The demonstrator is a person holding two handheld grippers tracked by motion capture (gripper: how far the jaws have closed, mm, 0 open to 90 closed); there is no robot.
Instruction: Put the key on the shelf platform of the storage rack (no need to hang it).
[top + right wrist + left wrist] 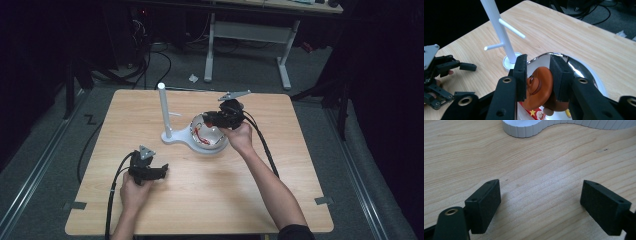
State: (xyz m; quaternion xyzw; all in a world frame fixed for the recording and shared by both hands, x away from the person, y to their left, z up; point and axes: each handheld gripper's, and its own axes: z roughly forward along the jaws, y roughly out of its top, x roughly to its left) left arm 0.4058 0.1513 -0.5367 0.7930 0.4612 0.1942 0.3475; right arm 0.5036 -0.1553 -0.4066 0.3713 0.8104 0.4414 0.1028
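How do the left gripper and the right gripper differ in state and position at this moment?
The left gripper has its jaws wide apart with nothing between them, while the right gripper is shut on a brown toy figure. The left gripper rests low over the bare light wooden table; the right gripper is above the shiny metal bowl. Both have black padded jaws.

A square table (280, 200) with a light wood-grain top carries the things. A white stand (172, 134) rests on it a little beyond the centre: a flat base with an upright post (163, 107) rising toward the far edge. The base widens to the right, and a shiny metal bowl (210, 142) sits there. The near half of the top is bare wood.
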